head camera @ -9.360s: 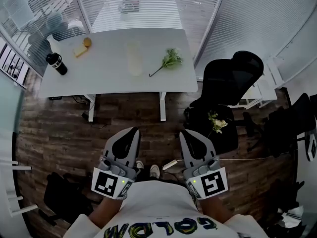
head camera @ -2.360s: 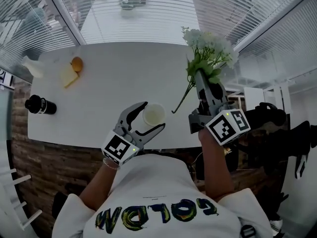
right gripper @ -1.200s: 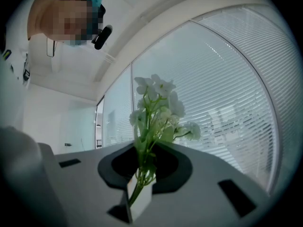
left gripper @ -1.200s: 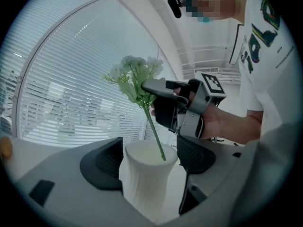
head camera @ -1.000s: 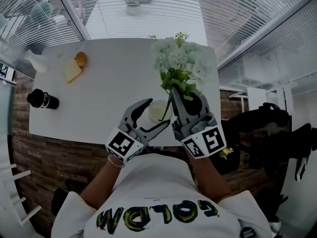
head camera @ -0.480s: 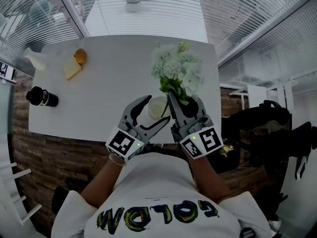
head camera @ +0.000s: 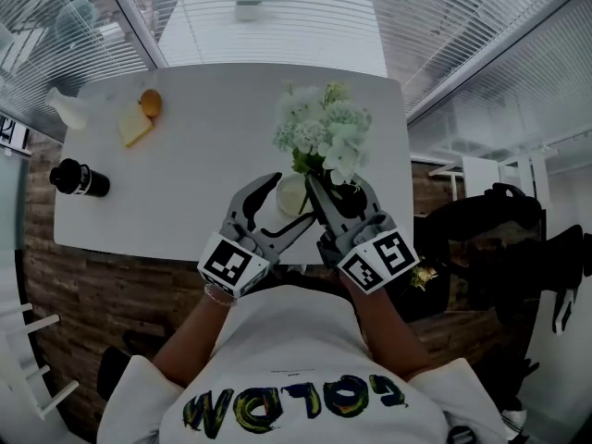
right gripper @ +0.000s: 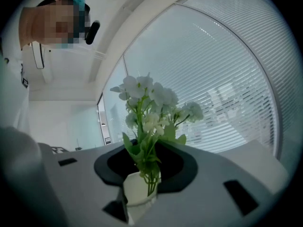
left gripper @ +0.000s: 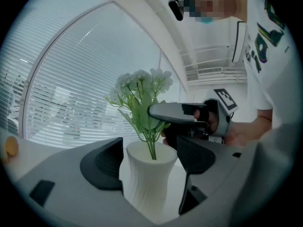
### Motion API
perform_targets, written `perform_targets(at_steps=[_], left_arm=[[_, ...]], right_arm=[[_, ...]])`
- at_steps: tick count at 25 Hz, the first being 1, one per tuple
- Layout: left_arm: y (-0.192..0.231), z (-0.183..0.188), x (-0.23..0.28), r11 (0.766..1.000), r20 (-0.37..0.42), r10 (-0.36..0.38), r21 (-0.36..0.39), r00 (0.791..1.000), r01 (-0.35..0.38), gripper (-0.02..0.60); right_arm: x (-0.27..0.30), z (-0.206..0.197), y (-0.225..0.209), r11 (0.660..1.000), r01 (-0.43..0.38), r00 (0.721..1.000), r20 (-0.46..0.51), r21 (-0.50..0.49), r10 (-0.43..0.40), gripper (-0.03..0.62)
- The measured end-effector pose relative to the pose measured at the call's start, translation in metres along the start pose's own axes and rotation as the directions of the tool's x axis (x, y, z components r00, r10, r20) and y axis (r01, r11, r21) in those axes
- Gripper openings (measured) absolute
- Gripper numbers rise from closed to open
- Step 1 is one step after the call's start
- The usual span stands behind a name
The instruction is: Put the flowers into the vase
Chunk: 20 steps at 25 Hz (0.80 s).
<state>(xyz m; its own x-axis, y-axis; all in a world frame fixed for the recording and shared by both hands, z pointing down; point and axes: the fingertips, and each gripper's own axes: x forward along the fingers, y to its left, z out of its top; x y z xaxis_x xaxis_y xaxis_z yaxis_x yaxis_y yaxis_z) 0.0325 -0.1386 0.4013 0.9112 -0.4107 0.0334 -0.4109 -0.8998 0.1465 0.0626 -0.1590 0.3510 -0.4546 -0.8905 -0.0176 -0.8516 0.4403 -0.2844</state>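
A white ribbed vase (head camera: 292, 195) stands near the front edge of the white table (head camera: 185, 155), and my left gripper (head camera: 294, 200) is shut on its sides. A bunch of white flowers (head camera: 319, 132) with green stems stands in its mouth. In the left gripper view the vase (left gripper: 147, 178) fills the gap between both pads, with the flowers (left gripper: 142, 86) rising above it. My right gripper (head camera: 338, 185) is level with the stems just above the rim. Its jaws have just been opening. In the right gripper view the flowers (right gripper: 151, 100) stand loosely between the parted jaws, above the vase (right gripper: 137, 190).
At the table's left end are a black bottle (head camera: 80, 179), an orange (head camera: 150, 104), a pale yellow block (head camera: 133, 128) and a white object (head camera: 67, 109). A black chair (head camera: 490, 220) stands at the right. Slatted blinds rise behind the table.
The right gripper has come down and the flower stems have sunk into the vase. Its jaws stand wider round the stems. The left gripper and vase have not moved.
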Motion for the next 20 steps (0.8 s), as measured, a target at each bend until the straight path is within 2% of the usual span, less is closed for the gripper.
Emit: perform_targets(at_steps=[7, 20], left_arm=[[-0.003, 0.0, 0.0, 1.0, 0.005, 0.011, 0.011, 1.0, -0.011, 0.36], [-0.002, 0.0, -0.002, 0.999, -0.019, 0.022, 0.037, 1.0, -0.021, 0.36]], right_arm=[[-0.007, 0.004, 0.01, 0.996, -0.064, 0.998, -0.022, 0.057, 0.065, 0.196], [-0.025, 0.011, 0.021, 0.998, -0.062, 0.998, -0.022, -0.026, 0.061, 0.189]])
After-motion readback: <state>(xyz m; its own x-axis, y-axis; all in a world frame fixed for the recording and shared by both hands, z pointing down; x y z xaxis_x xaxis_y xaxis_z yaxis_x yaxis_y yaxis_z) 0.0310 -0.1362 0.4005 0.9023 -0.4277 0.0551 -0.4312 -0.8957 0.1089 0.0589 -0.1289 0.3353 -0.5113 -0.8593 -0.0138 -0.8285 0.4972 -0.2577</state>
